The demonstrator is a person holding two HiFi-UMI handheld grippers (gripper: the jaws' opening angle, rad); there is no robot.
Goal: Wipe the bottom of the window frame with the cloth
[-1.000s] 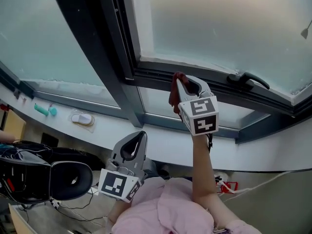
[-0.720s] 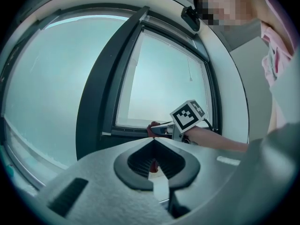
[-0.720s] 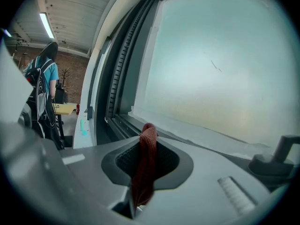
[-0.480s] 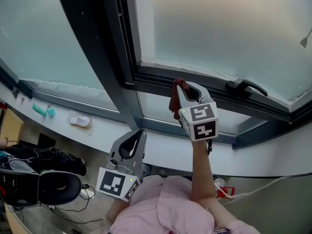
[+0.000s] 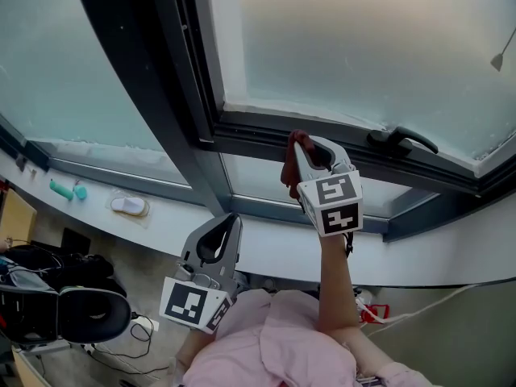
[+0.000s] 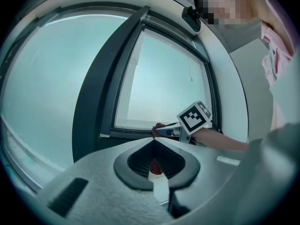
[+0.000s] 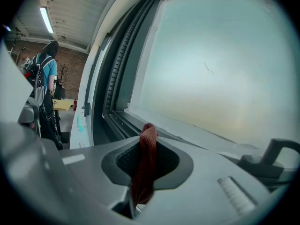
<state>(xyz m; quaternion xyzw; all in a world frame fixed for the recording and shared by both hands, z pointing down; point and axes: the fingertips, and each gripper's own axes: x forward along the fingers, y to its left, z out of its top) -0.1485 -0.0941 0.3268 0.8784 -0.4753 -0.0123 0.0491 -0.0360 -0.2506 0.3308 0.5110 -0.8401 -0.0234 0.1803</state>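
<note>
Cloth [image 5: 288,166]: dark red, clamped between the jaws of the right tool [image 5: 300,141]. One fold stands out past the tips and the rest hangs down on that tool's left.
Bottom rail of the frame [image 5: 258,126]: dark. The cloth's top fold is at it, seemingly touching, left of the handle [image 5: 401,139].
Idle: left tool [image 5: 230,219], jaws closed on nothing, held low and near, well apart from the rail.
Progress: wiping judged under way or only starting. No cleaned strip can be told from an uncleaned one, so most of the rail, notably the run right toward the handle, counts as left to do.
</note>
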